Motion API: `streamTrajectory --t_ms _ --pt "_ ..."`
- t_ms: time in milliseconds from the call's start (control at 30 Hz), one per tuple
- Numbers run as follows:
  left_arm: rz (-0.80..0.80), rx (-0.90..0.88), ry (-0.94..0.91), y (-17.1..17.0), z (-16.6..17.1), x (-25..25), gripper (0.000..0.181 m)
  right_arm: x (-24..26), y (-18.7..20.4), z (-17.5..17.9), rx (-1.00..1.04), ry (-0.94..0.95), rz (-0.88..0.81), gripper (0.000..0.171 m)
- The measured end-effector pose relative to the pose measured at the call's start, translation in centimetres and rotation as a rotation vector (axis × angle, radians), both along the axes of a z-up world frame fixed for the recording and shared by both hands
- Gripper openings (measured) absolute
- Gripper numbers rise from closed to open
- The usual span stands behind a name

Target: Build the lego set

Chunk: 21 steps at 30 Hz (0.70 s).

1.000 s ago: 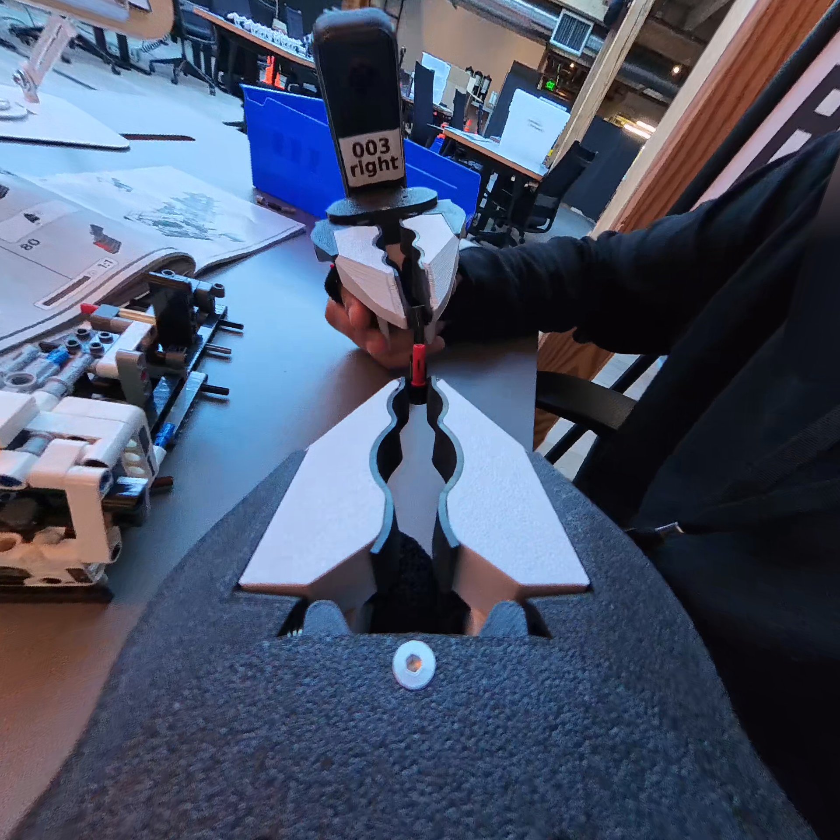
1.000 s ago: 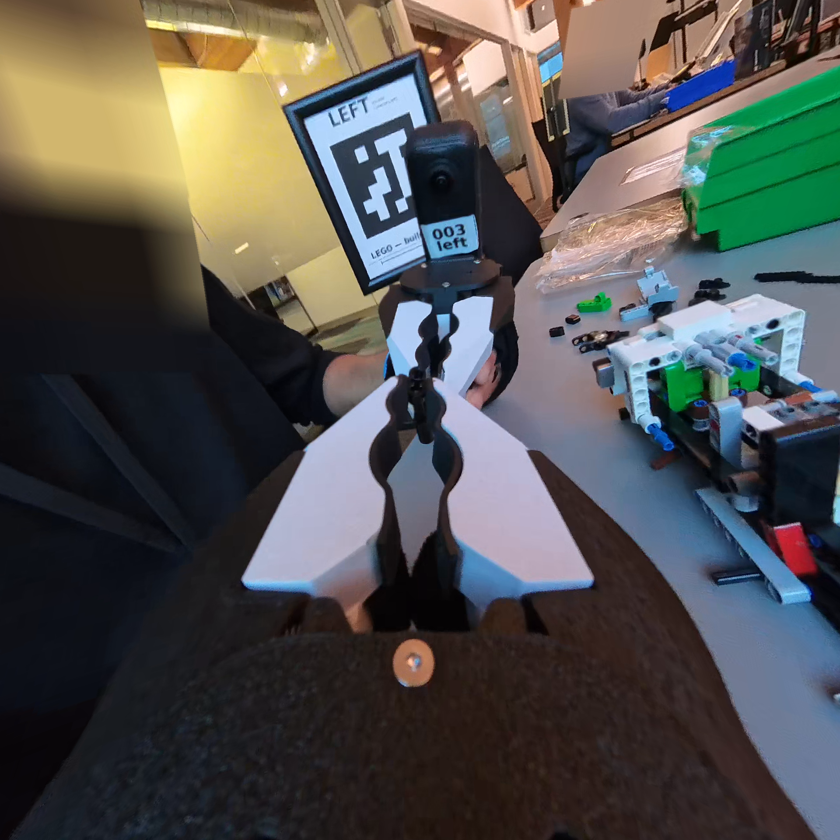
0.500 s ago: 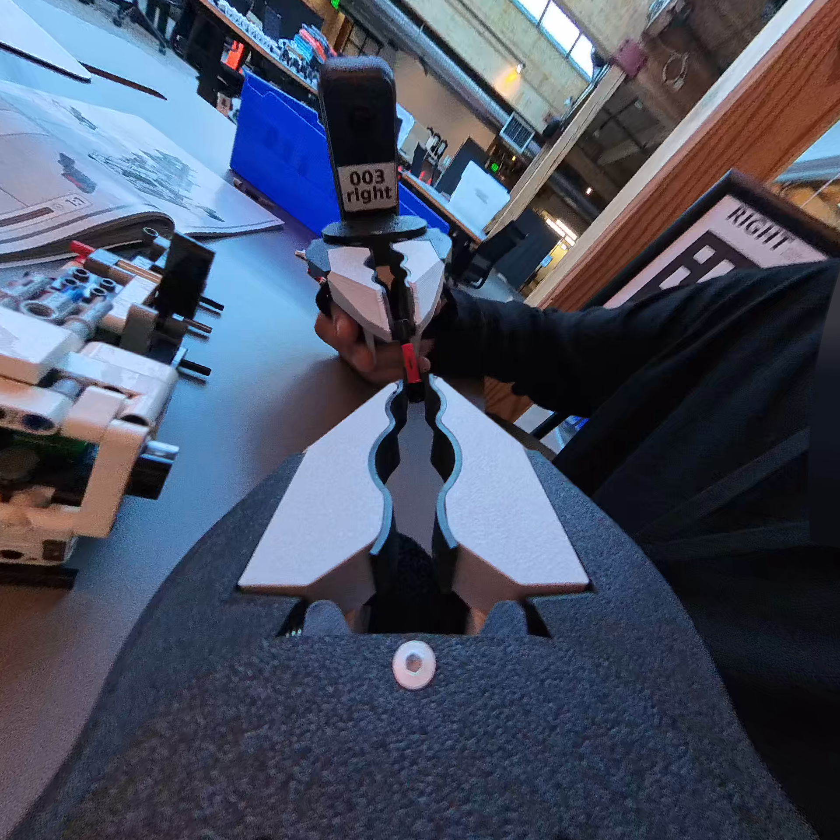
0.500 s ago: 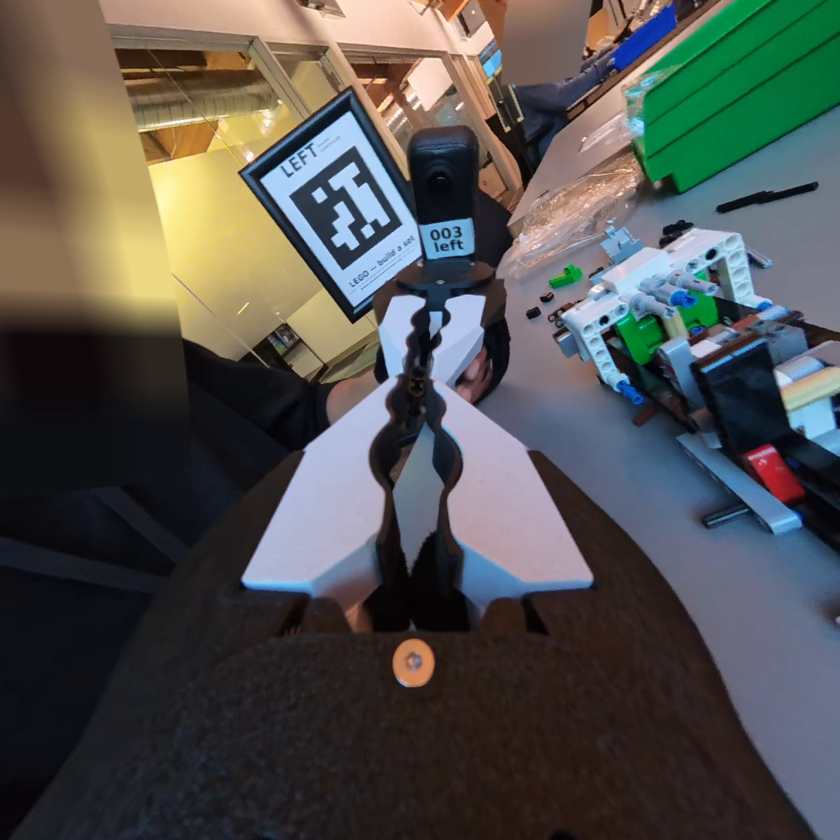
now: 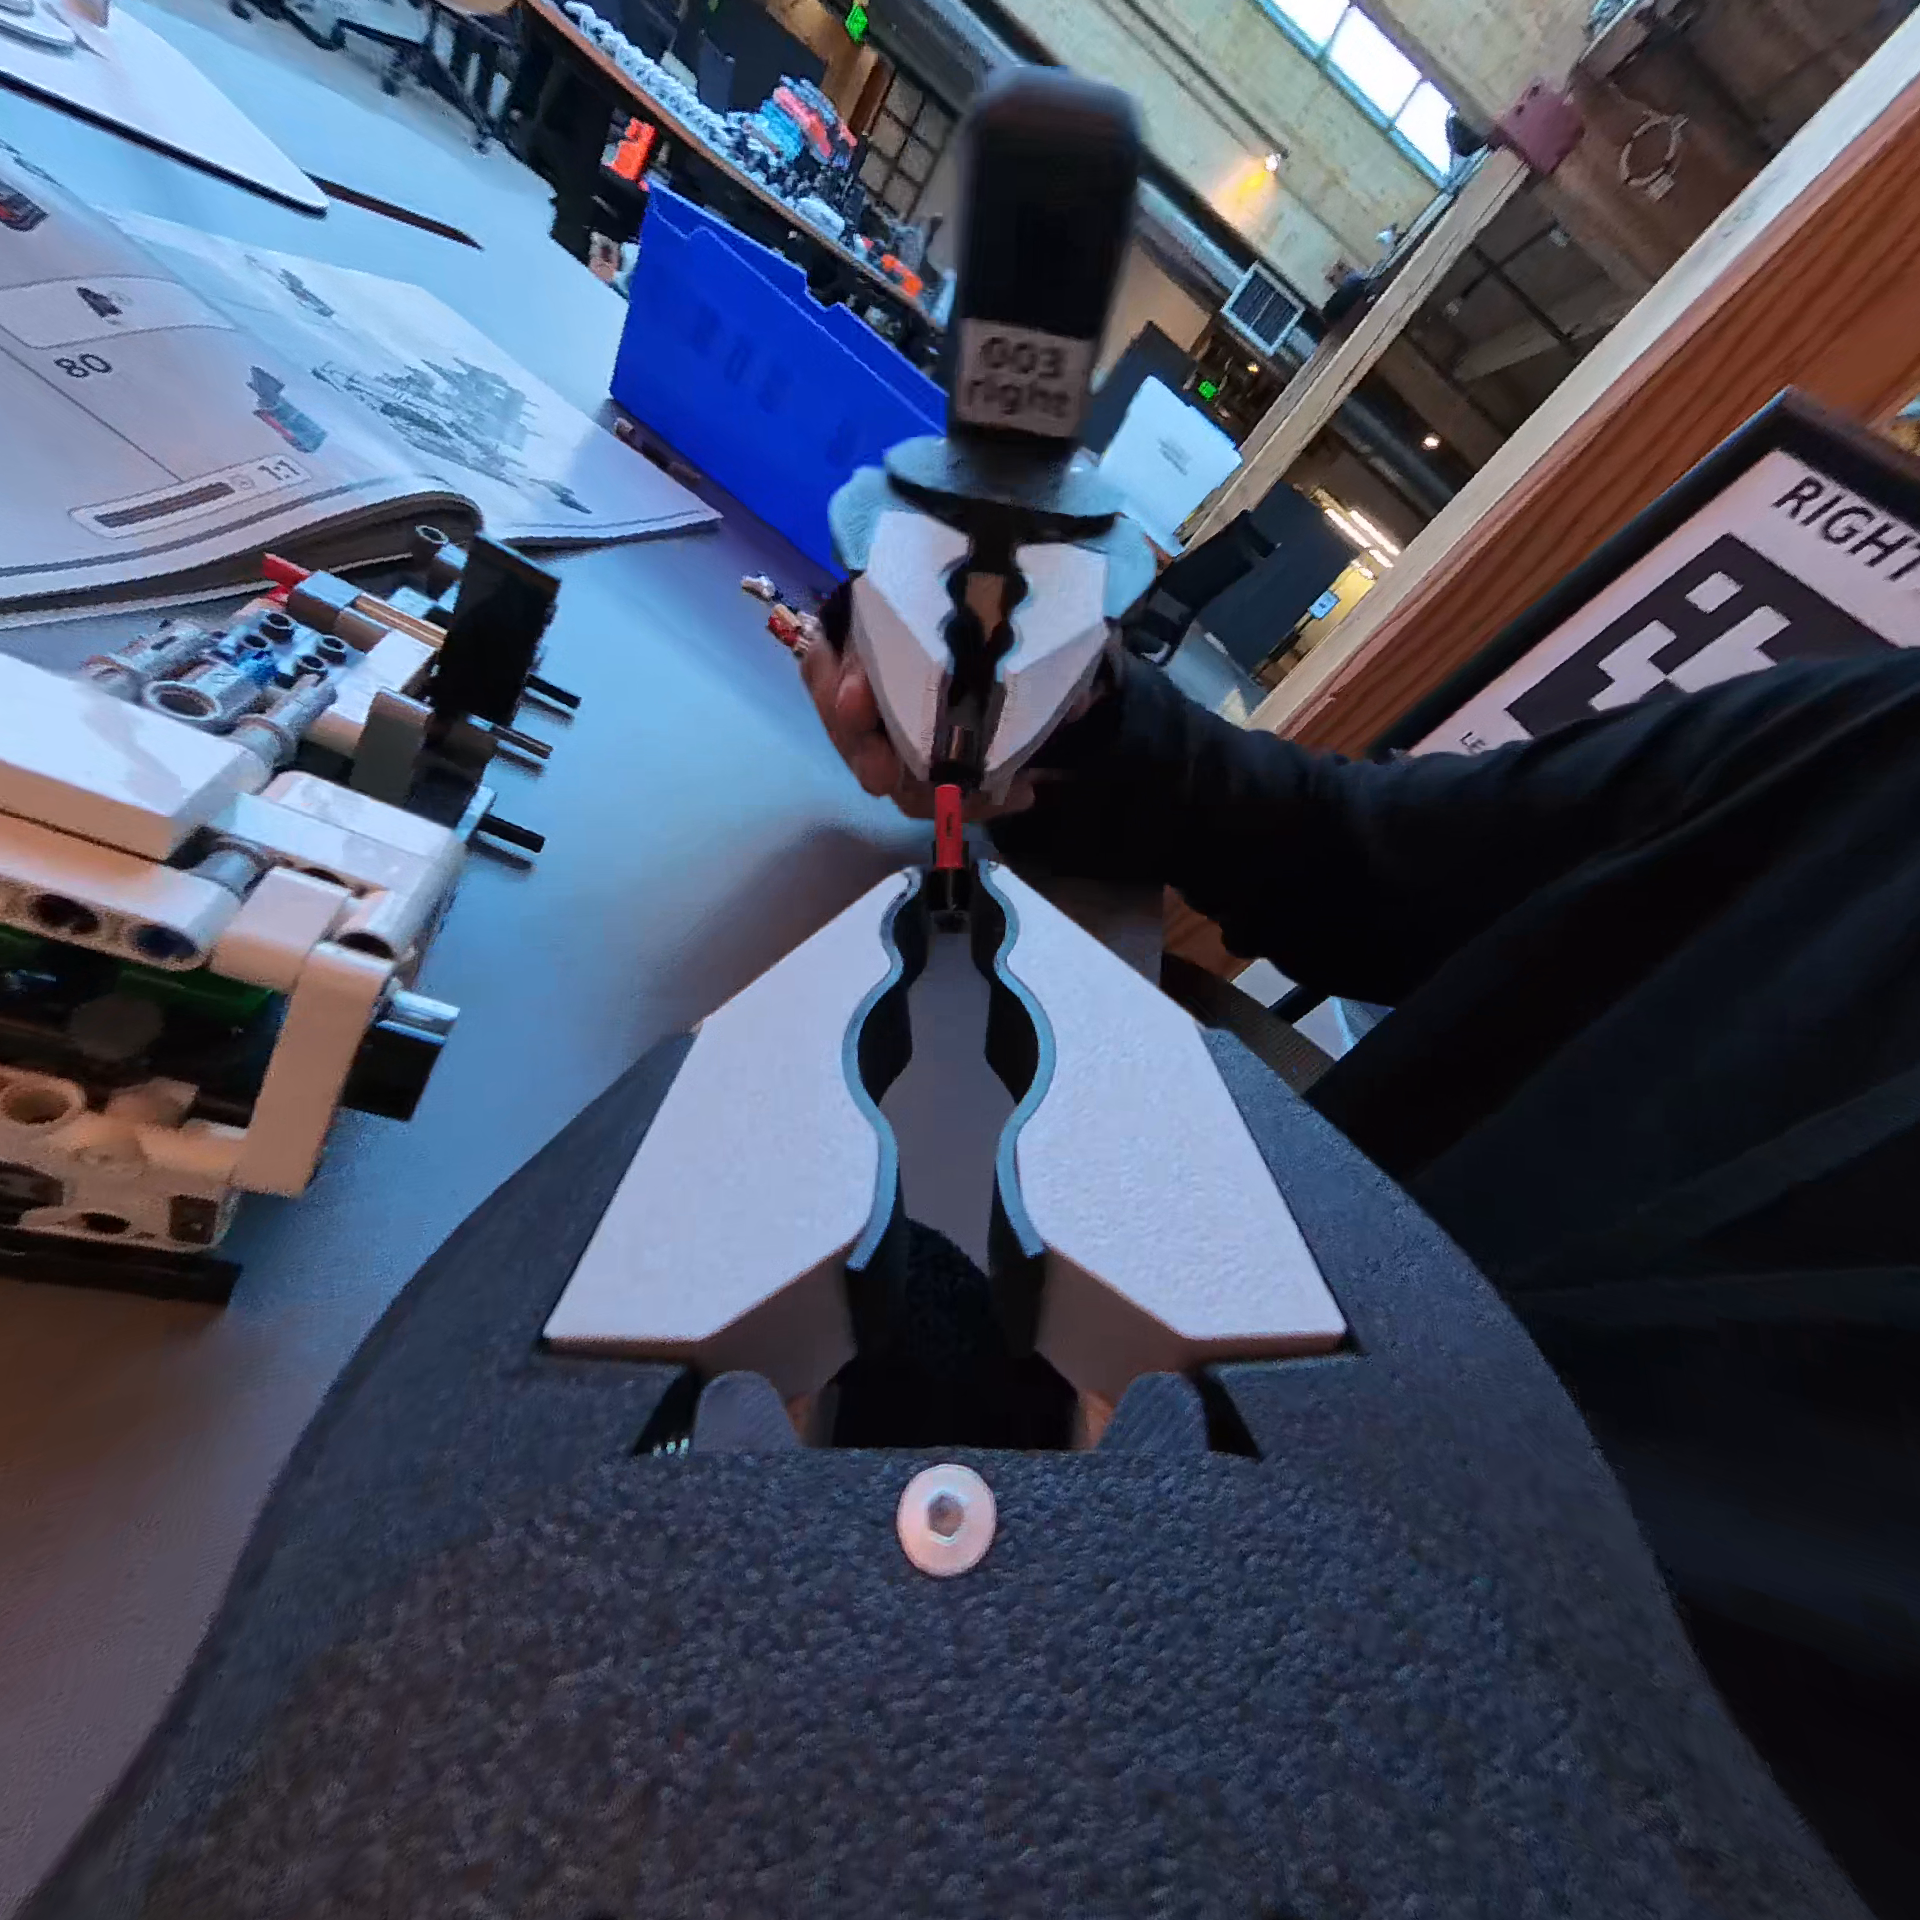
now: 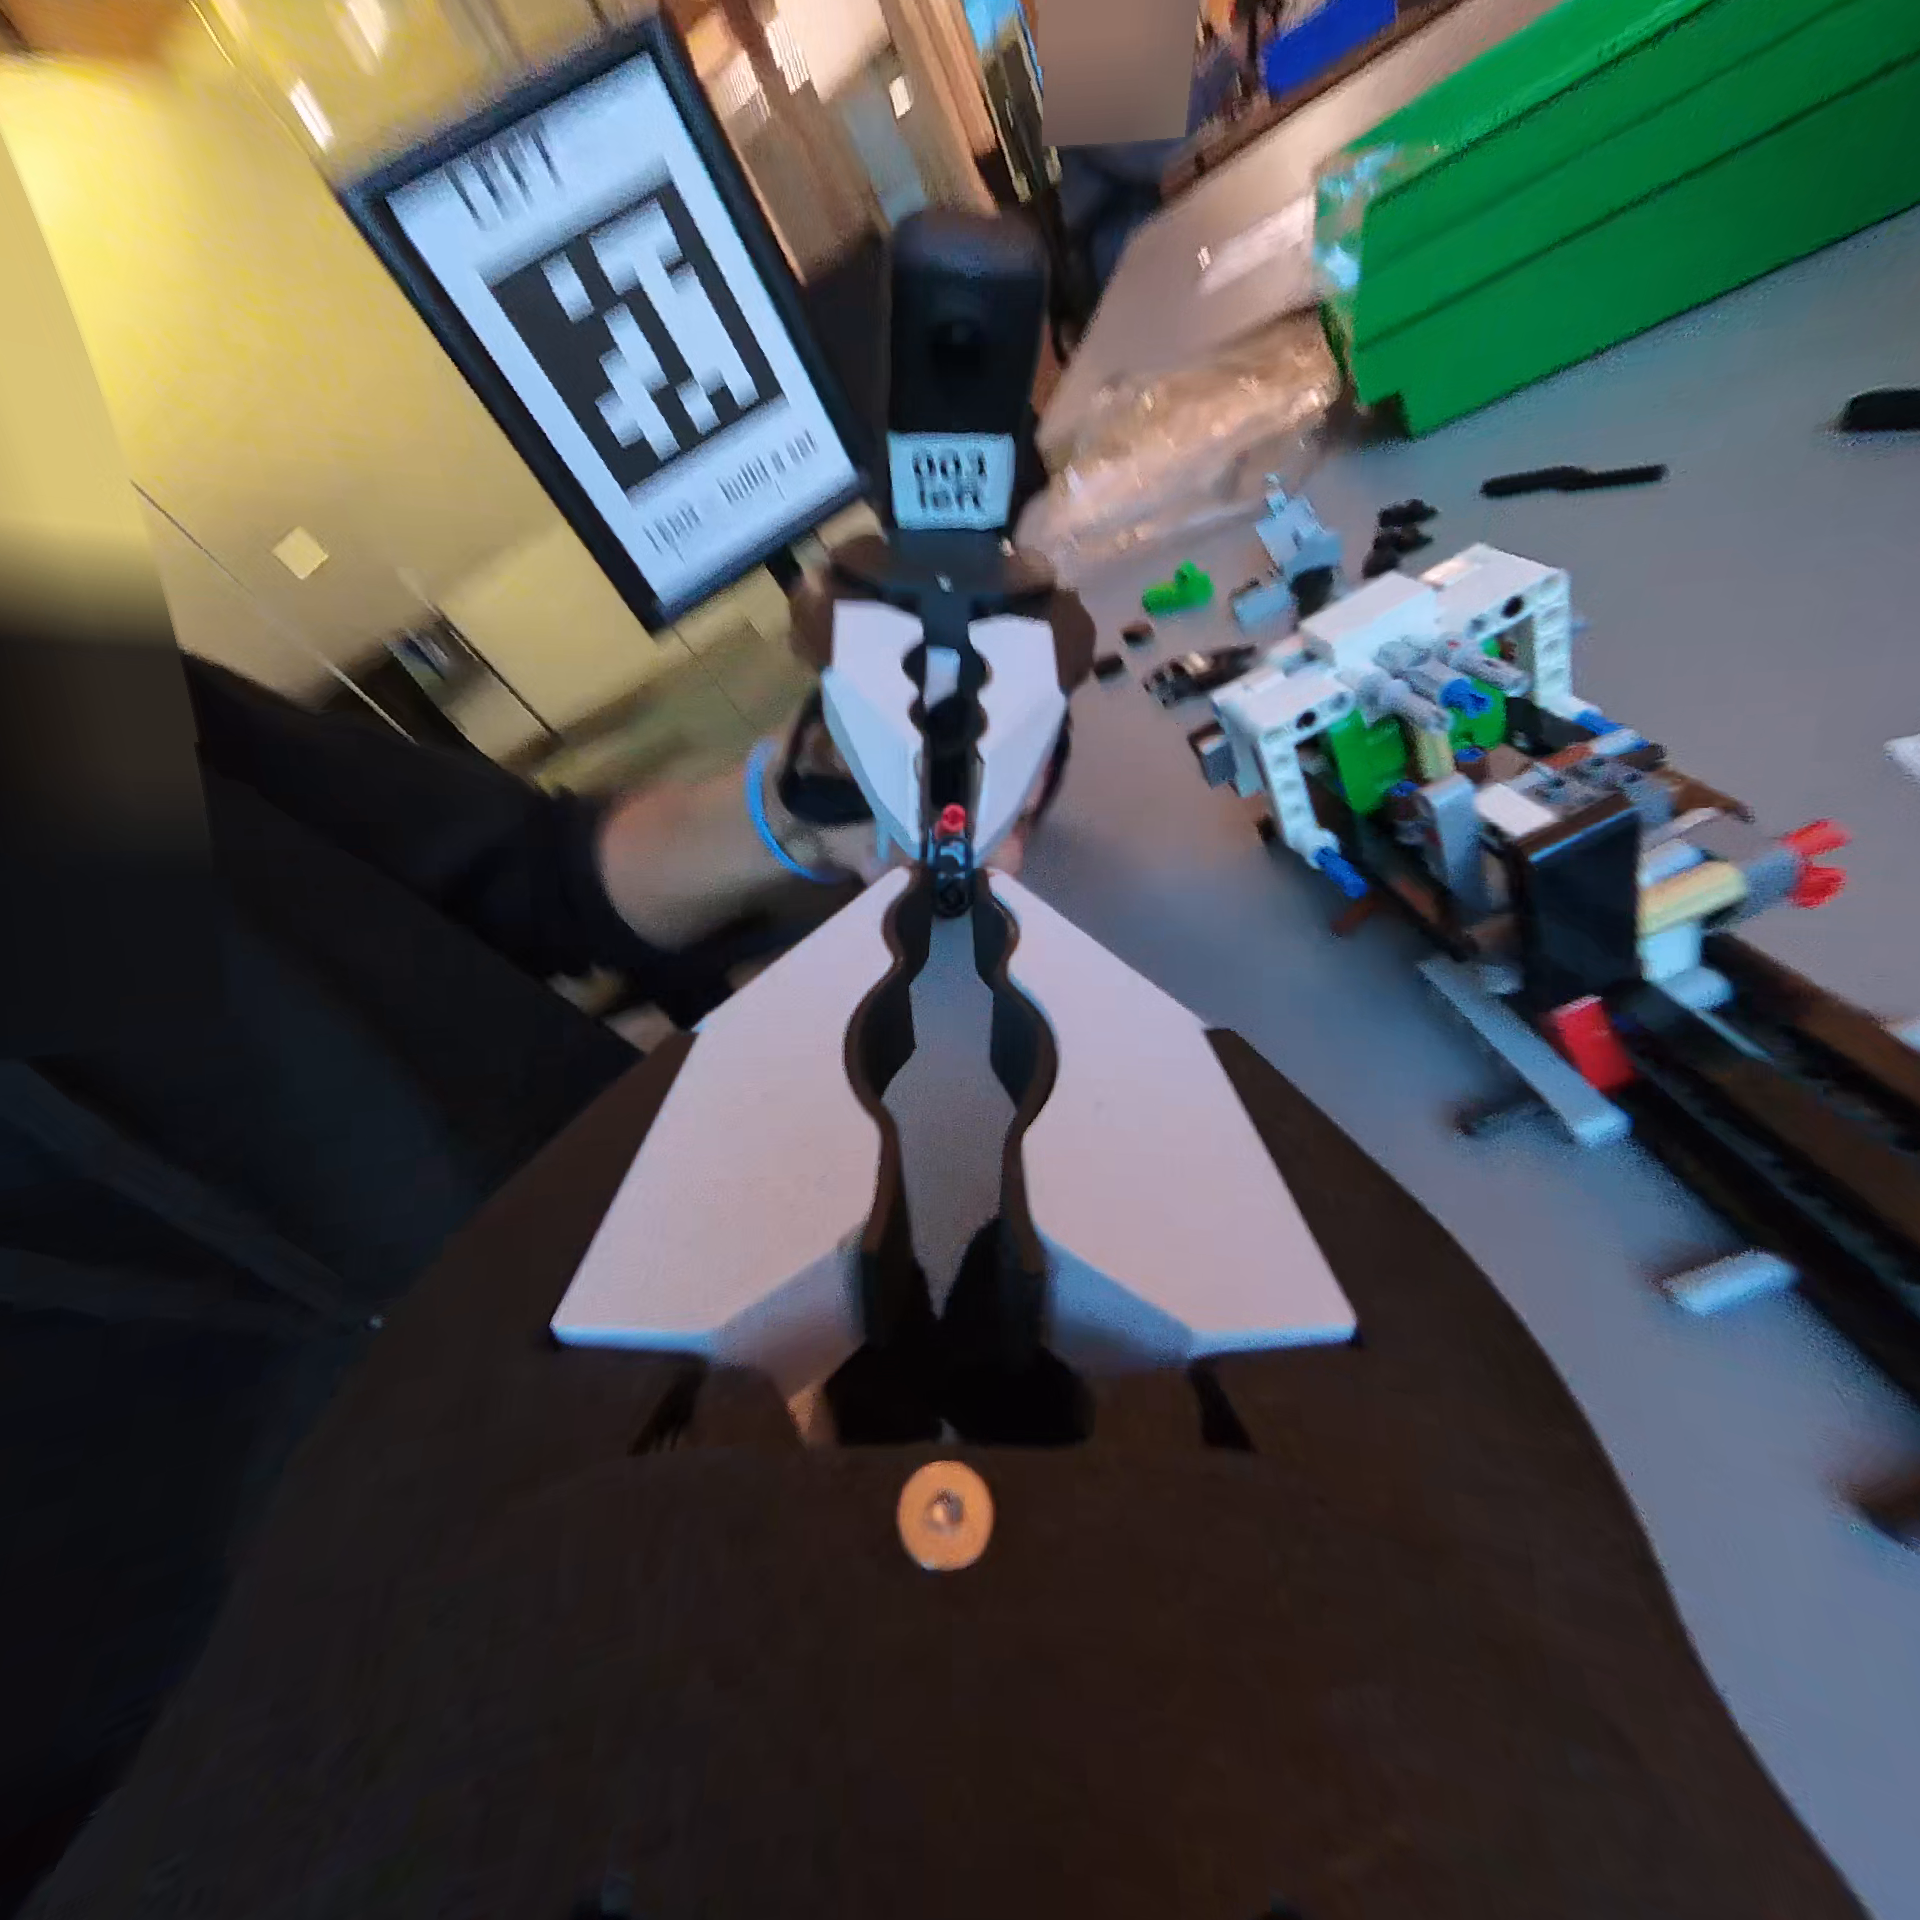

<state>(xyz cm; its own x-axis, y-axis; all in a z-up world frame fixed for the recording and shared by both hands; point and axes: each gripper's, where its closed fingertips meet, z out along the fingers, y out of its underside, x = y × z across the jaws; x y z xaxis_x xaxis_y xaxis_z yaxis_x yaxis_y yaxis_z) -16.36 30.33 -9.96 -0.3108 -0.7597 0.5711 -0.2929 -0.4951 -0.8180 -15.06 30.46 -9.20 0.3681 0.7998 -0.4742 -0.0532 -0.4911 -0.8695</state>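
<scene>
My left gripper [image 5: 948, 902] is shut on a small red pin [image 5: 945, 826] with a dark base, held above the table edge. My right gripper [image 5: 961, 750] faces it tip to tip. In the right wrist view my right gripper [image 6: 948, 891] is shut on a small black connector [image 6: 949, 883]. The red pin's end [image 6: 948, 821] shows just past it, at the tips of the left gripper [image 6: 948, 831]. The part-built white, black and green lego model [image 5: 208, 883] stands on the grey table, also seen in the right wrist view [image 6: 1455, 748].
An open instruction booklet [image 5: 260, 416] and a blue bin [image 5: 748, 364] lie beyond the model. Green bins [image 6: 1610, 208], clear plastic bags [image 6: 1174, 416] and loose small pieces [image 6: 1179, 587] sit at the far side. A person's black sleeves [image 5: 1455, 831] and framed marker signs [image 6: 623, 312] are close by. Both grippers' tips are close together, under 4 cm apart.
Both grippers stay tip to tip while both views have swung. The right wrist view is now motion-blurred, and the red pin's end now shows in it.
</scene>
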Motion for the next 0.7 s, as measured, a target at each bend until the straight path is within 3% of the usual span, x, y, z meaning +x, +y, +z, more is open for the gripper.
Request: streamTrajectory --t_ms 67,133,200,333,467,700 --pt "0.017 0.005 0.01 0.2 -0.2 0.1 0.006 0.7 -0.8 0.0 0.068 -0.089 0.01 0.006" --pt "0.024 -0.009 0.003 0.4 0.0 0.1 0.006 0.9 -1.2 1.3 0.049 -0.018 0.015 0.006" --pt "0.023 -0.014 -0.003 0.4 0.1 0.0 0.006 2.0 -0.8 -0.4 0.06 -0.185 -0.006 0.006" --pt "-0.002 0.011 0.007 -0.1 -0.1 0.1 0.006 4.7 -1.3 -7.1 0.009 -0.671 -0.002 0.006" --pt "-0.032 0.049 -0.02 -0.9 0.2 -0.1 0.006 4.9 -1.7 -9.0 0.053 -0.876 0.011 0.006" --pt "-0.03 0.069 -0.044 -1.2 0.5 -0.2 0.006 4.9 -2.0 -9.5 0.048 -0.945 0.016 0.006"
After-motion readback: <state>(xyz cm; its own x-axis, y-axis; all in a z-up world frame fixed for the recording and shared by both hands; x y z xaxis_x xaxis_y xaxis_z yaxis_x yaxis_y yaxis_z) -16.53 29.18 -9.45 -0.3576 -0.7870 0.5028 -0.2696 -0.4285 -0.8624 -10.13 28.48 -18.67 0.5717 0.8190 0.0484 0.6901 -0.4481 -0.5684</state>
